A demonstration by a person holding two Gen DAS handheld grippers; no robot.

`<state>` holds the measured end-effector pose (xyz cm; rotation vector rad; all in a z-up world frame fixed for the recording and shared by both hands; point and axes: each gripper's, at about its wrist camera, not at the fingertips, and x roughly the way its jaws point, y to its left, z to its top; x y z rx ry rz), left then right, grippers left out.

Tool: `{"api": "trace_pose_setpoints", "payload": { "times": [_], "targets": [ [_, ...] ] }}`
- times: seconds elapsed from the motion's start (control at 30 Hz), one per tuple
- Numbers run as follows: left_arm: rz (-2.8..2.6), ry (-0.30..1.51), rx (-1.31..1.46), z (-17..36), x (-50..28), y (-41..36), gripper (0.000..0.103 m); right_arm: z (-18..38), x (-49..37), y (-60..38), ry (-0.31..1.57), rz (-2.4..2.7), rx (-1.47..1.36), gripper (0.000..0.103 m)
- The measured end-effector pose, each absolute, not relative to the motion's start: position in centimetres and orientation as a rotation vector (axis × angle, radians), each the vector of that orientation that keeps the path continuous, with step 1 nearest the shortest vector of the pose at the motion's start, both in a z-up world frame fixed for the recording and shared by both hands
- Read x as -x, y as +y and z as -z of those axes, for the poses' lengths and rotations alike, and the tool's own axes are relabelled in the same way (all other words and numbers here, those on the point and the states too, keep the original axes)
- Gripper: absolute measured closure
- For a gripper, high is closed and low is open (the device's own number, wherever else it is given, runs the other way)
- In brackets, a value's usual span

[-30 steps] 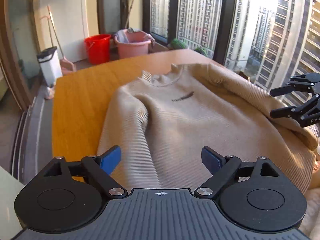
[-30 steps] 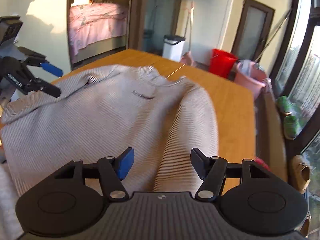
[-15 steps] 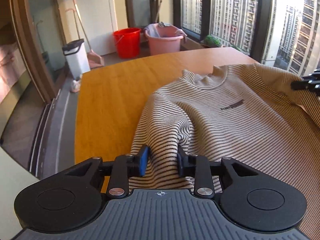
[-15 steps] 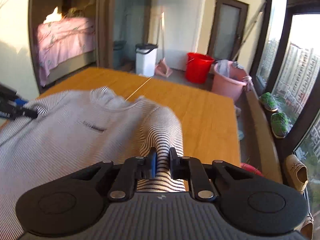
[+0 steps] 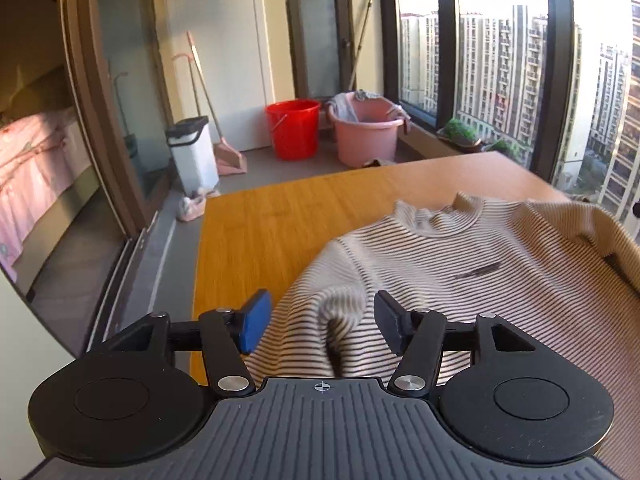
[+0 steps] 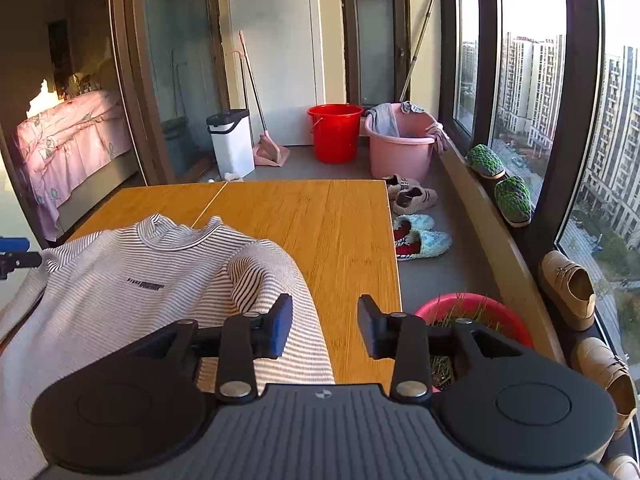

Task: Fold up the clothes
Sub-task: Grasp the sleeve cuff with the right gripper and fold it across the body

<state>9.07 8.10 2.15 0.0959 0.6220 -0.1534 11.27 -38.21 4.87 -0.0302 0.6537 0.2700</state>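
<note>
Striped sweater [image 5: 460, 280] spread front-up on wooden table [image 5: 280, 216], collar toward 12 o'clock, long axis 6 to 12. Left gripper [image 5: 318, 322] spread wide, sleeve fold bunched between the fingers, unpinched. Right gripper [image 6: 324, 326] spread, over sleeve edge and table, empty. Slippers [image 6: 420, 236] at 3 o'clock, right view only.
</note>
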Motion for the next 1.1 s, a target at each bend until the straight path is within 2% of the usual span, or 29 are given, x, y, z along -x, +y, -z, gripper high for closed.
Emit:
{"api": "trace_pose_setpoints", "payload": {
  "times": [0.03,0.07,0.13,0.17,0.3,0.4,0.43,0.47,0.5,0.53,0.63,0.87,1.1],
  "targets": [
    [0.19,0.615,-0.07,-2.7,-8.7,7.5,0.035,-5.2,-10.1,-38.7,0.657,-0.277,0.037,0.063],
    [0.232,0.609,-0.04,-3.2,-8.3,6.7,0.031,-5.5,-9.0,-39.2,0.665,-0.282,0.043,0.06],
    [0.325,0.61,0.028,-3.6,-7.6,4.9,0.016,-5.8,-7.0,-40.0,0.688,-0.289,0.052,0.058],
    [0.368,0.618,0.057,-3.3,-7.2,3.8,0.014,-5.8,-6.2,-40.3,0.701,-0.294,0.056,0.058],
    [0.502,0.696,0.093,-0.9,-6.0,-0.8,0.01,-4.4,-3.9,-40.9,0.767,-0.293,0.069,0.044],
    [0.544,0.759,0.094,1.1,-5.5,-3.0,0.008,-2.2,-3.5,-41.3,0.837,-0.27,0.044,0.044],
    [0.545,0.778,0.097,1.5,-5.4,-3.3,0.007,-1.5,-3.4,-41.3,0.859,-0.266,0.033,0.053],
    [0.542,0.795,0.101,1.9,-5.5,-3.4,0.007,-1.0,-3.3,-41.0,0.874,-0.274,0.034,0.068],
    [0.538,0.813,0.104,2.3,-5.5,-3.5,0.007,-0.7,-2.9,-40.6,0.864,-0.281,0.059,0.089],
    [0.533,0.825,0.106,2.5,-5.6,-3.5,0.006,-0.8,-2.6,-40.1,0.854,-0.297,0.078,0.094],
    [0.527,0.832,0.099,2.7,-5.5,-3.1,0.004,-3.3,-3.1,-39.1,0.779,-0.346,0.083,0.096],
    [0.536,0.834,0.101,2.9,-5.1,-3.0,0.001,-13.2,-5.5,-36.0,0.481,-0.465,0.029,0.102],
    [0.541,0.855,0.07,3.8,-4.7,-3.2,0.0,-11.9,-5.5,-27.5,0.54,-0.718,0.077,0.102]
  ]
}}
